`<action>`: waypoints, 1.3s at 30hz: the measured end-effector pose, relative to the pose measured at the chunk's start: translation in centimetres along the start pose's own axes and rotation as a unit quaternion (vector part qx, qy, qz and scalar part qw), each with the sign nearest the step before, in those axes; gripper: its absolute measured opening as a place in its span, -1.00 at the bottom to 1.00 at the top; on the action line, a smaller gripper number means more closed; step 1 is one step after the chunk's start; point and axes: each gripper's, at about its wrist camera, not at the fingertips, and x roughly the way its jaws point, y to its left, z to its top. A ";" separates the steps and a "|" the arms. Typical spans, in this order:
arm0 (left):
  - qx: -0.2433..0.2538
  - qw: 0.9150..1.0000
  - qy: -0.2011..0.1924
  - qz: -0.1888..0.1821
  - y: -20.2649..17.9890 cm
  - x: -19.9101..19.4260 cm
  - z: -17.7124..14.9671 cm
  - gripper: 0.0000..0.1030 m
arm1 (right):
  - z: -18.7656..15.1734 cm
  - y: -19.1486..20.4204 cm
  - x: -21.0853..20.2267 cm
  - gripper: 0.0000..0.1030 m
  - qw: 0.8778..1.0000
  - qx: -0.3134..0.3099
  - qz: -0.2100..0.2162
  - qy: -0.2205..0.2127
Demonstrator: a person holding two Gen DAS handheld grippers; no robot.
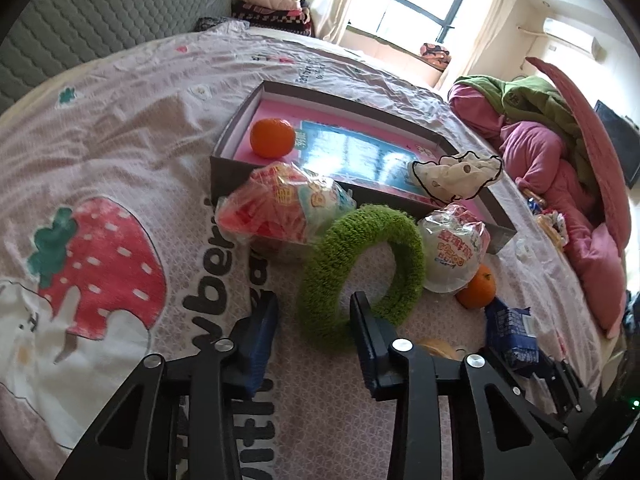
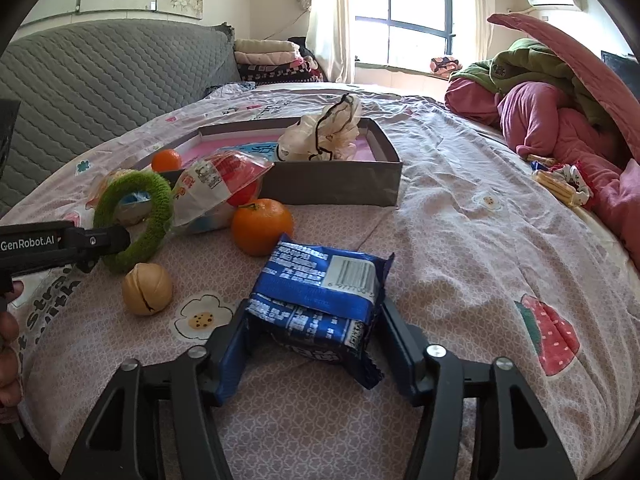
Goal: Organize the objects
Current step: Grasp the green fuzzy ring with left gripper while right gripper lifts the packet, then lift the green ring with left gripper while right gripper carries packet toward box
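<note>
A green fuzzy ring (image 1: pixel 360 272) stands tilted on the bed; it also shows in the right wrist view (image 2: pixel 134 222). My left gripper (image 1: pixel 316 312) is open, its fingers either side of the ring's lower rim. My right gripper (image 2: pixel 314 320) is closed on a blue snack packet (image 2: pixel 320 300), which rests on the bedsheet. A grey box with a pink floor (image 1: pixel 280 104) holds an orange (image 1: pixel 272 138) and a white frilly cloth (image 1: pixel 456 176). Two plastic-wrapped snack bowls (image 1: pixel 280 208) (image 1: pixel 452 252) lie in front of the box.
A second orange (image 2: pixel 262 226) and a walnut-like ball (image 2: pixel 146 288) lie on the sheet between the grippers. Pink and green bedding (image 2: pixel 560 112) is piled at the right. A grey padded headboard (image 2: pixel 100 76) stands at the back left.
</note>
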 end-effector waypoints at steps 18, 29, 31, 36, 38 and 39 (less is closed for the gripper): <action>0.012 1.000 -0.016 -0.015 -0.5 -1.0 -0.7 -0.70 | 0.2 -1.0 -0.8 0.06 1.000 0.006 0.012 -0.025; 0.034 0.998 -0.047 -0.001 -1.3 -3.0 -0.6 -0.71 | 0.6 -0.9 -2.1 0.06 0.999 0.002 0.021 -0.049; 0.035 0.998 -0.051 -0.001 -1.4 -3.3 -0.6 -0.71 | 0.6 -0.7 -2.4 0.06 0.998 -0.003 0.021 -0.054; 0.045 0.997 -0.064 0.003 -1.7 -4.2 -0.6 -0.70 | 0.8 -0.5 -2.8 0.06 0.998 -0.012 0.016 -0.060; 0.049 0.996 -0.070 0.006 -1.8 -4.5 -0.5 -0.70 | 0.8 -0.5 -2.9 0.06 0.998 -0.013 0.015 -0.061; 0.050 0.996 -0.073 0.007 -1.9 -4.8 -0.5 -0.70 | 0.8 -0.4 -3.0 0.06 0.998 -0.013 0.015 -0.061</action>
